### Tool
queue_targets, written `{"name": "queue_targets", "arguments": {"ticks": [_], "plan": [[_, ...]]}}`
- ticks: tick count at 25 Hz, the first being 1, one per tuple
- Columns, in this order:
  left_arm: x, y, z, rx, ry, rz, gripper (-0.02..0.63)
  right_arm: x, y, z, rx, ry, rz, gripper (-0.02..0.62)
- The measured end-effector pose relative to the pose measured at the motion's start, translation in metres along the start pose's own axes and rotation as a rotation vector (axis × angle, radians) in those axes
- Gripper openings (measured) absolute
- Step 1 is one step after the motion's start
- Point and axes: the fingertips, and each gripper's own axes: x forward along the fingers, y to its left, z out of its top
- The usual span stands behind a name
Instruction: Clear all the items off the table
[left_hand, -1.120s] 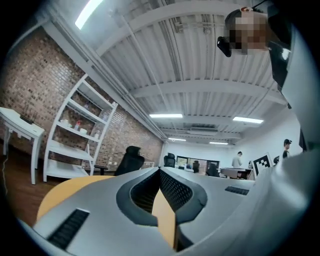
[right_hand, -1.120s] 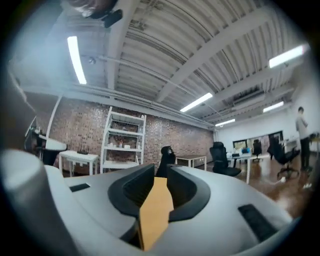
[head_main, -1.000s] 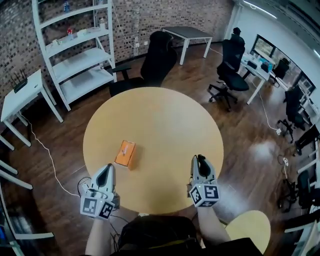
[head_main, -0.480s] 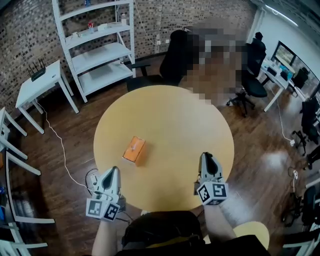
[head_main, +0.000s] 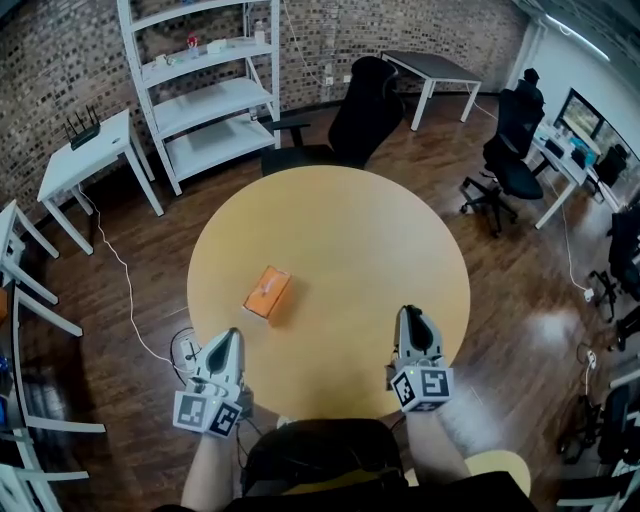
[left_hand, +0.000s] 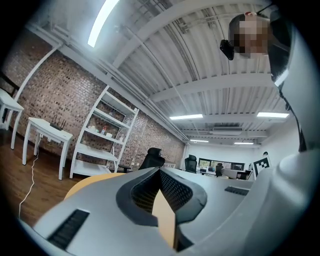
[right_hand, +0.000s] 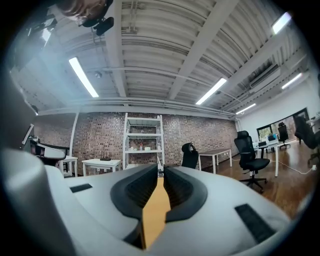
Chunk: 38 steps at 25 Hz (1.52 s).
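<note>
An orange box (head_main: 267, 292) lies flat on the left half of the round yellow table (head_main: 340, 230), the only item on it. My left gripper (head_main: 231, 336) hovers at the table's near left edge, just short of the box and to its near left, and its jaws meet at the tips (left_hand: 160, 171). My right gripper (head_main: 411, 313) hangs over the near right edge, far from the box. Its jaws have just been closing and now stand a narrow slit apart (right_hand: 161, 172), with nothing between them. Neither gripper view shows the box.
Beyond the table stand a black office chair (head_main: 365, 115) and a white shelf unit (head_main: 205, 90). A small white table (head_main: 85, 150) is at the left, with a cable (head_main: 125, 290) on the wooden floor. More office chairs (head_main: 512, 150) stand at the right.
The head view has swung, so the table and the shelf now sit further right in the picture. Both grippers stay at the near edge. The box has not moved on the table.
</note>
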Motion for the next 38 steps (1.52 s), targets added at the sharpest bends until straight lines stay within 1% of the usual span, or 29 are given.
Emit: {"name": "queue_targets", "arguments": {"ticks": [6,8,10,11,13,14,17,19,22,25,26,27,28,30,31,33,35,36,37,38], "plan": [[0.002,0.006,-0.01,-0.011,0.018,0.024,0.003,-0.003,-0.006,-0.007,0.009,0.034,-0.005,0.041],[0.006,0.008,-0.017,-0.009,0.041,0.028,0.003,-0.002,-0.007,-0.011,0.012,0.043,-0.002,0.041],[0.012,0.012,-0.027,-0.004,0.086,0.027,0.005,0.001,-0.006,-0.016,0.016,0.055,0.003,0.041],[0.016,0.015,-0.034,-0.003,0.118,0.023,0.034,0.002,-0.004,-0.019,0.018,0.064,0.005,0.04],[0.026,0.02,-0.049,-0.007,0.192,0.01,0.166,0.004,0.001,-0.024,0.02,0.084,0.013,0.04],[0.031,0.022,-0.055,-0.004,0.224,0.005,0.209,0.005,0.004,-0.026,0.02,0.094,0.019,0.04],[0.048,0.026,-0.072,0.027,0.295,-0.008,0.218,0.005,0.01,-0.034,0.022,0.131,0.036,0.04],[0.058,0.03,-0.084,0.021,0.339,-0.016,0.218,0.002,0.014,-0.042,0.026,0.157,0.047,0.04],[0.07,0.044,-0.103,0.014,0.403,-0.006,0.227,0.0,0.017,-0.055,0.027,0.195,0.051,0.041],[0.088,0.056,-0.128,0.035,0.516,-0.022,0.372,0.002,0.015,-0.068,0.043,0.23,0.051,0.041],[0.094,0.06,-0.137,0.047,0.555,-0.027,0.397,0.002,0.014,-0.073,0.05,0.244,0.053,0.04],[0.101,0.063,-0.145,0.059,0.59,-0.03,0.398,0.001,0.013,-0.079,0.056,0.259,0.053,0.041],[0.107,0.066,-0.154,0.07,0.623,-0.035,0.418,0.0,0.012,-0.086,0.063,0.275,0.051,0.04],[0.121,0.074,-0.172,0.089,0.692,-0.045,0.427,-0.001,0.01,-0.099,0.083,0.308,0.037,0.041],[0.129,0.079,-0.181,0.1,0.728,-0.048,0.456,-0.002,0.011,-0.105,0.096,0.321,0.028,0.041],[0.144,0.091,-0.198,0.12,0.805,-0.053,0.469,-0.001,0.012,-0.112,0.118,0.337,0.013,0.041],[0.157,0.101,-0.216,0.125,0.885,-0.066,0.522,0.001,0.014,-0.118,0.127,0.348,0.007,0.04],[0.161,0.104,-0.227,0.122,0.931,-0.076,0.58,0.003,0.014,-0.121,0.128,0.354,0.004,0.04],[0.164,0.106,-0.24,0.116,0.981,-0.09,0.615,0.003,0.014,-0.125,0.13,0.36,-0.002,0.04],[0.165,0.106,-0.252,0.114,1.034,-0.105,0.615,0.003,0.013,-0.129,0.133,0.367,-0.011,0.041]]}}
